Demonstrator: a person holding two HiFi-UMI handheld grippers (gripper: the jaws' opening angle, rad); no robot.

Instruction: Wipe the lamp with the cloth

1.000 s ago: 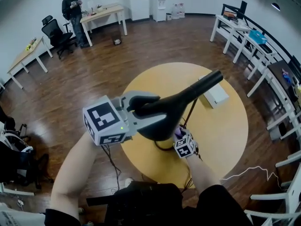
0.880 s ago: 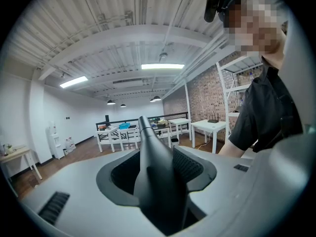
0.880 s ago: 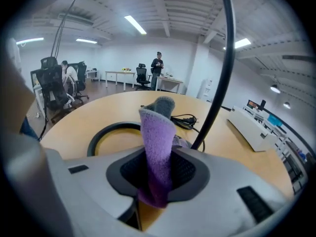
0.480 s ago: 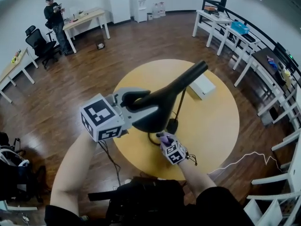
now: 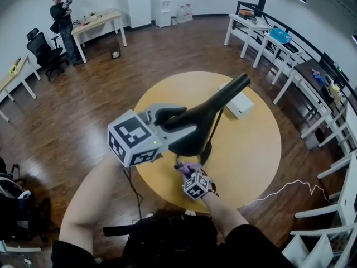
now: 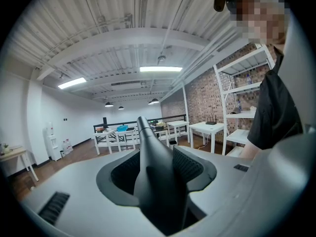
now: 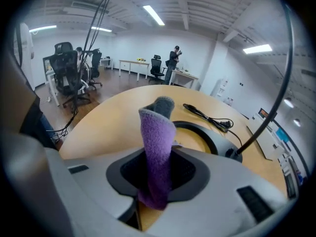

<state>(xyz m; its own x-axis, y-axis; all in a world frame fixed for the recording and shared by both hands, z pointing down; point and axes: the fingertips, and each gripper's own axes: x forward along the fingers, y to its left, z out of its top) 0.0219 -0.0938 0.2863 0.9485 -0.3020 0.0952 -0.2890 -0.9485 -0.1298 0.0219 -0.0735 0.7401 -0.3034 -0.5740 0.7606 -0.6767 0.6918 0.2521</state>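
A black desk lamp stands on the round yellow table (image 5: 256, 149). Its long head (image 5: 223, 99) is raised and reaches toward the far right. My left gripper (image 5: 175, 124) is shut on the wide near end of the lamp head (image 6: 155, 181), which fills the gap between the jaws. The thin stem (image 5: 215, 130) drops to the base (image 5: 204, 149). My right gripper (image 5: 189, 173) is below the head near the table's front edge, shut on a folded purple cloth (image 5: 190, 167). In the right gripper view the cloth (image 7: 158, 147) sticks up between the jaws, short of the ring-shaped base (image 7: 207, 132).
A white box (image 5: 240, 104) lies on the table behind the lamp. The lamp's black cable (image 7: 207, 113) curls across the tabletop. White desks (image 5: 262, 35) line the right wall. A person (image 5: 60, 17) stands by a desk at the far left, with office chairs nearby.
My right gripper has moved left and toward me with the cloth, out from under the lamp head. The left gripper keeps its hold on the lamp head in place.
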